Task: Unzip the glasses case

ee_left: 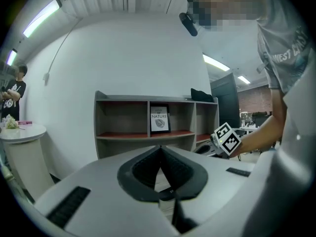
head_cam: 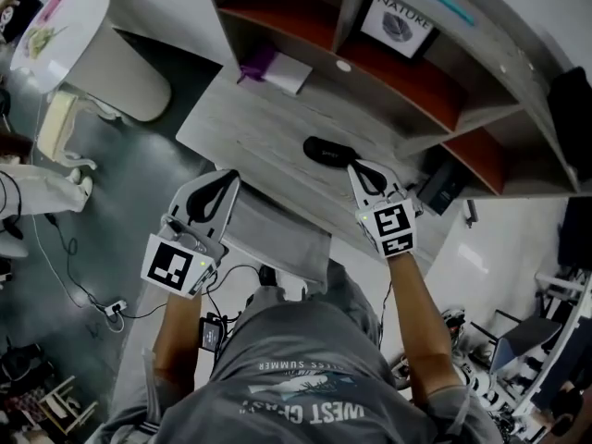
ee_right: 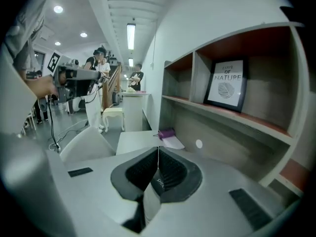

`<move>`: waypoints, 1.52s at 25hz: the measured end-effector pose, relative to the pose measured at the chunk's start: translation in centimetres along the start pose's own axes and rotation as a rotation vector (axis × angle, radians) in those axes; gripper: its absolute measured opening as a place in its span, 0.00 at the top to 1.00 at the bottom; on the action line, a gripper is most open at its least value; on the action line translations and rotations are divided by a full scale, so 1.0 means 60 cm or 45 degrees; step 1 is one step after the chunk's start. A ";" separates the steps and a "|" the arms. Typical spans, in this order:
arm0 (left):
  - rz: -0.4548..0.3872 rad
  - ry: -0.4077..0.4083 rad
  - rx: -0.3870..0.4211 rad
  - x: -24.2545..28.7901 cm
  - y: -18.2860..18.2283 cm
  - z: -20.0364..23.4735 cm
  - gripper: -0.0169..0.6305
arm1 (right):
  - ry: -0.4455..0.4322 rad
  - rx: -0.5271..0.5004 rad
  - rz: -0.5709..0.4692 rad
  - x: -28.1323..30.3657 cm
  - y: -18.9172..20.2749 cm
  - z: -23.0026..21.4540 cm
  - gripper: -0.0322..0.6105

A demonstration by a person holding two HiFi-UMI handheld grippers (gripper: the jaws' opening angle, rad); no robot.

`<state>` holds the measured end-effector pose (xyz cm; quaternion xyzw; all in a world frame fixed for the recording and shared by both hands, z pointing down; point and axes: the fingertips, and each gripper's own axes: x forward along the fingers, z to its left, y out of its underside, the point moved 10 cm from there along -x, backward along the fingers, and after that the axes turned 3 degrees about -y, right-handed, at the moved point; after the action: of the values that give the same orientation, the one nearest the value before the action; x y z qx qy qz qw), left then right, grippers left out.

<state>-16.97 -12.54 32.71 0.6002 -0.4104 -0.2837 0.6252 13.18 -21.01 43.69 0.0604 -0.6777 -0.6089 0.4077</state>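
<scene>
Holding left gripper [head_cam: 218, 181] at the desk's [head_cam: 250, 128] near edge, right gripper [head_cam: 359, 169] above the desk, forearms extended, both jaw pairs closed, empty.

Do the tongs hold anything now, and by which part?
Nothing is held. The left tongs and right tongs are shut and empty; the glasses case lies on the desk.

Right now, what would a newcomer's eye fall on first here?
A black case lies on the desk, just ahead of the right gripper. Both are shut and empty, the left gripper by the desk's near edge. A framed NATURE print stands in the shelf behind.
</scene>
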 end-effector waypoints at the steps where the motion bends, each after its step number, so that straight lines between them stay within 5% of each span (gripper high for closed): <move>1: 0.008 -0.007 -0.004 0.004 0.006 0.000 0.98 | -0.014 -0.022 0.016 0.013 0.010 -0.005 0.93; 11: 0.098 -0.072 -0.058 0.020 0.058 -0.008 0.98 | -0.140 -0.302 0.164 0.127 0.133 -0.037 0.90; 25: 0.202 -0.146 -0.129 0.019 0.109 -0.008 0.98 | -0.324 -0.611 0.398 0.248 0.266 -0.057 0.66; 32: 0.223 -0.145 -0.151 0.025 0.124 -0.004 0.98 | -0.273 -0.651 0.365 0.277 0.274 -0.077 0.50; 38: 0.236 -0.136 -0.158 0.028 0.131 -0.003 0.98 | -0.199 -0.642 0.380 0.309 0.276 -0.104 0.48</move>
<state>-17.05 -12.97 40.72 0.5038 -0.4785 -0.2811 0.6619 11.70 -32.42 66.57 -0.1900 -0.5360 -0.6941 0.4414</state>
